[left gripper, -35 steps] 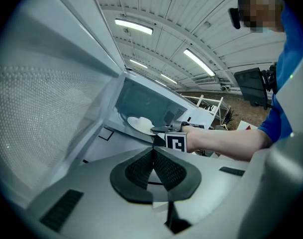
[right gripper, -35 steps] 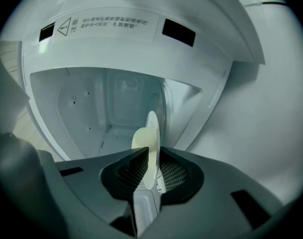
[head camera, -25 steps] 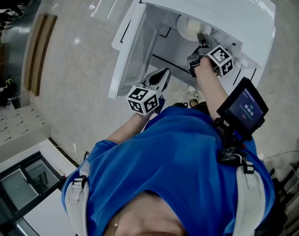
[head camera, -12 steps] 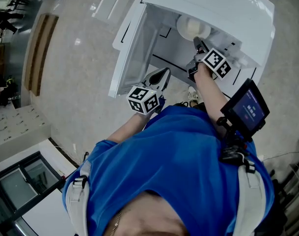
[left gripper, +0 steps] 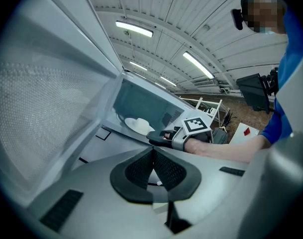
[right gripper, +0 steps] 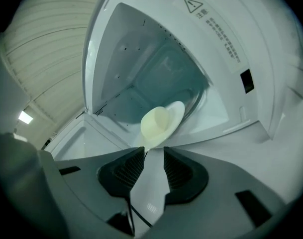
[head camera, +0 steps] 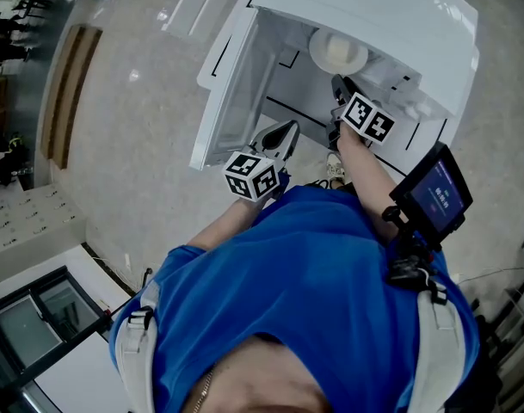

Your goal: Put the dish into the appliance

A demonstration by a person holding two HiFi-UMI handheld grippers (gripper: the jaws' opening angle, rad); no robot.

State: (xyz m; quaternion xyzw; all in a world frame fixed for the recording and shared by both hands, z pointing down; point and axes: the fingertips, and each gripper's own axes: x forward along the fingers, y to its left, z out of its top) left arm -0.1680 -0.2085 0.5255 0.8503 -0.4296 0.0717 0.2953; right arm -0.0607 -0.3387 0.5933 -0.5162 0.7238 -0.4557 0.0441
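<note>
The dish (head camera: 337, 50) is a cream plate with a raised centre, resting inside the cavity of the white appliance (head camera: 416, 15). The appliance door (head camera: 231, 84) hangs open to the left. In the right gripper view the dish (right gripper: 161, 121) lies just beyond my right gripper (right gripper: 152, 153), whose jaws stand a little apart with nothing between them. From the head view the right gripper (head camera: 337, 83) hovers at the cavity's mouth, below the dish. My left gripper (head camera: 283, 132) is shut and empty beside the open door. The left gripper view shows the dish (left gripper: 139, 126) and the right gripper (left gripper: 156, 136).
A dark screen device (head camera: 434, 188) hangs at the person's right side. A wooden bench (head camera: 68, 93) stands far left on the pale floor. White panels (head camera: 193, 3) lie on the floor behind the door. A shoe (head camera: 335, 166) shows below the appliance.
My right gripper has drawn back from the dish toward the person and let it go. The dish stays in the cavity. The left gripper has not moved.
</note>
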